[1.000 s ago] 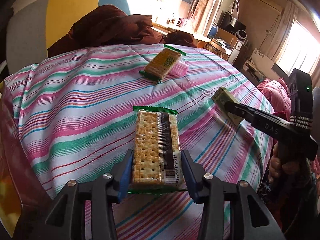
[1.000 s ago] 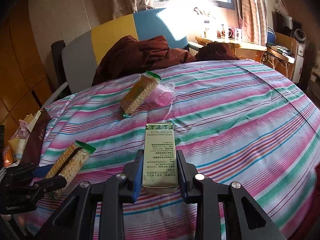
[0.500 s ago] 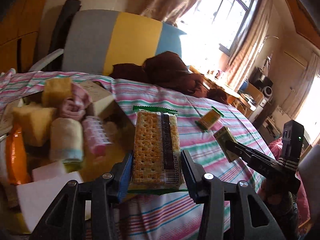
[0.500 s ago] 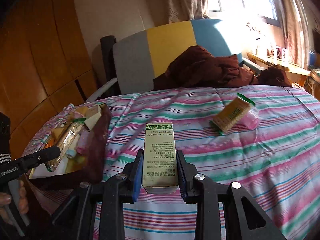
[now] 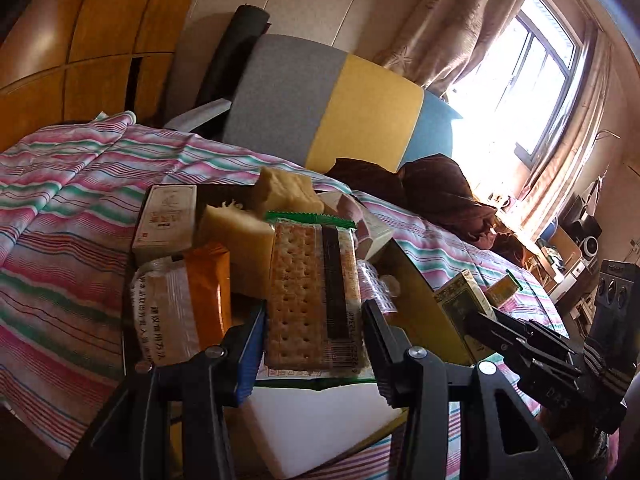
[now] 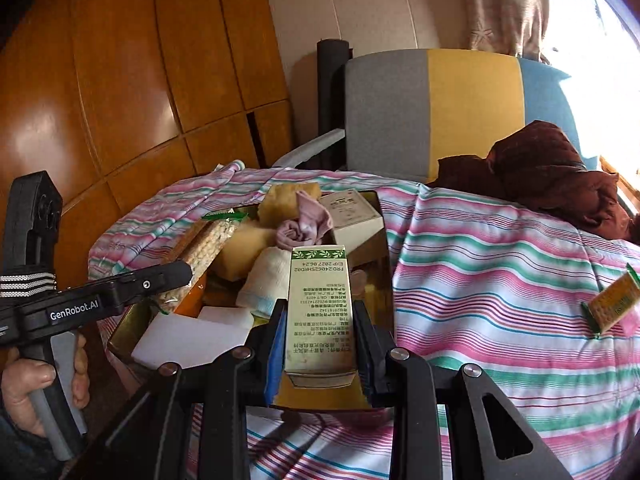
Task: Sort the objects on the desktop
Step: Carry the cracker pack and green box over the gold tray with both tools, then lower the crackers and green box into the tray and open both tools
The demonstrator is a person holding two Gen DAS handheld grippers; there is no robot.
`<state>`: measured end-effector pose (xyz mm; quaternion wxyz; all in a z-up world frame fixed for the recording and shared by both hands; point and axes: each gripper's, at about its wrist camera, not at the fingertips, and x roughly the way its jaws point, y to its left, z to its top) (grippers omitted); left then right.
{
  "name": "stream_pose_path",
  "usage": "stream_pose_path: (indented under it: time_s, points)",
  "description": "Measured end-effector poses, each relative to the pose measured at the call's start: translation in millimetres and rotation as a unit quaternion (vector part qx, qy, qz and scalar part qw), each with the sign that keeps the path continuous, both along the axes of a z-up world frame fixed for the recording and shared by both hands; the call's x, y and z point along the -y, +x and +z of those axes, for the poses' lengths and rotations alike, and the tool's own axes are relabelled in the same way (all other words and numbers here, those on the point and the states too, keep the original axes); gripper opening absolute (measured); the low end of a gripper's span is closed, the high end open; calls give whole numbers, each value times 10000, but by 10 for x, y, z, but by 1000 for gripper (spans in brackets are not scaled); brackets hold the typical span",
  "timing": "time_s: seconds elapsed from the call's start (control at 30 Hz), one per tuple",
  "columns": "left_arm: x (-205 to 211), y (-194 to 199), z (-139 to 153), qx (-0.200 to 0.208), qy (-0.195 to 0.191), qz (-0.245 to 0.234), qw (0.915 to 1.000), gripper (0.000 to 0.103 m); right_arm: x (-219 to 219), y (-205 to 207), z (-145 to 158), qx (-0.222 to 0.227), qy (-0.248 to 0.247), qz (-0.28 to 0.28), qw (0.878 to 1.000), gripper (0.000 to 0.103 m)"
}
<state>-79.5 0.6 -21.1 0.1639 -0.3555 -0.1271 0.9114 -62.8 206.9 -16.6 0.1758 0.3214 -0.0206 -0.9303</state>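
My left gripper is shut on a cracker packet with green ends, held over a dark storage box on the striped bedspread. In the right wrist view the same packet slants above the box's left side in the left gripper. My right gripper is shut on a green-and-white carton, hanging over the box's near rim. The left wrist view shows that carton just right of the box. A second cracker packet lies on the bed to the right.
The box is filled with yellow sponges, a white foam block, an orange packet, a white carton, a pink cloth and a rolled towel. Brown clothing and a grey-yellow chair back stand behind. A hand grips the left tool.
Both grippers have swung left from the middle of the bed to above the filled box, each still holding its item. The second cracker packet stayed on the bed.
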Motion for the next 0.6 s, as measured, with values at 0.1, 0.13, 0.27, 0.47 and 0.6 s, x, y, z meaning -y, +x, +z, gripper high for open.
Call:
stream_pose_path:
  time_s: [0.1,0.13,0.27,0.47,0.6]
  points:
    - [37,-65,-80,127,0,-12,9999,47,121,-85,-109,184,113,159,9996,31]
    - [37,-69,-101,155,-8,-34,9999,47,156,-110,-149,251,149,226,9993,31]
    - [17,-113,-190,260,-46,-78,9996,47,238,-197,-272,442,312,378,9978,31]
    - [-9,-67,-217,354,24,-211,9991,47,288,-234,-423,695,510,543,9948,31]
    - [-23,-48,-231,427,17,-290,9987,48,257,-249,-448,737,537,492,9946,31]
